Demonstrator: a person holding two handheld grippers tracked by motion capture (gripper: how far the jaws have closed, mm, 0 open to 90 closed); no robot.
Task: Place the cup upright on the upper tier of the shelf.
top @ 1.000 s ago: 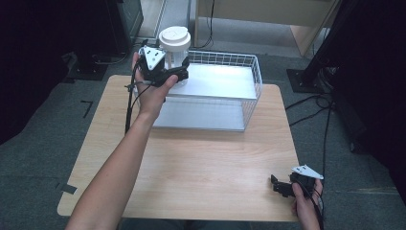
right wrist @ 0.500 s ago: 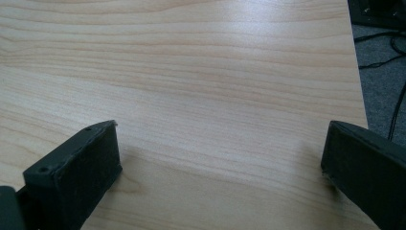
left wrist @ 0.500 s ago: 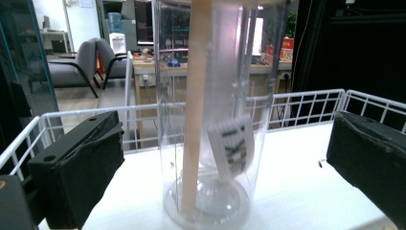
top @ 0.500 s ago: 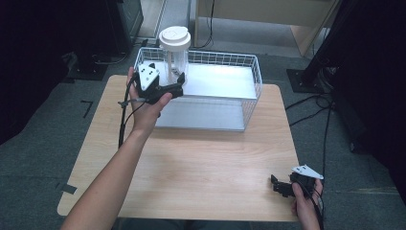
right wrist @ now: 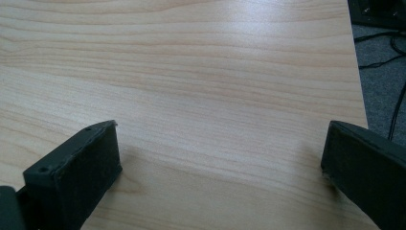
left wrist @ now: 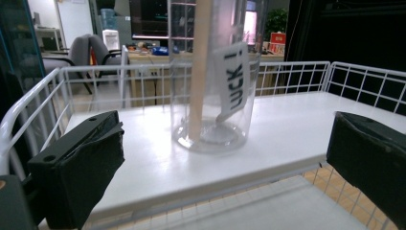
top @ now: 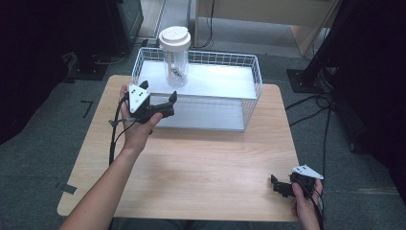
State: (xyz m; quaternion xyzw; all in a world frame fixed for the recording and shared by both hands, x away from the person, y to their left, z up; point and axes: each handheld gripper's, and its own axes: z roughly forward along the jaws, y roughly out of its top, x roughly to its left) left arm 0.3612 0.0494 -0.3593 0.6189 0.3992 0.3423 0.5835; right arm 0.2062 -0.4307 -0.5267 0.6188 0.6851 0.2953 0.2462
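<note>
A clear tumbler (top: 175,62) with a white lid stands upright on the white shelf (top: 220,81) inside a white wire basket (top: 253,82) at the table's far side. In the left gripper view the tumbler (left wrist: 210,96) shows a label reading "LUCK" and a pale straw inside. My left gripper (top: 159,91) hovers open just in front of the basket's left part, a short way from the tumbler, with nothing between its fingers (left wrist: 81,163). My right gripper (top: 277,186) rests open at the table's front right corner, over bare wood (right wrist: 191,57).
The wooden table (top: 201,158) lies between the basket and the person. The basket's wire rim (left wrist: 28,105) rises close to the left gripper. Cables (top: 325,110) trail on the floor at the right, and dark furniture stands at the back left.
My left gripper has drawn back and down from the tumbler toward the person. The tumbler stays upright in the basket. The right gripper has not moved.
</note>
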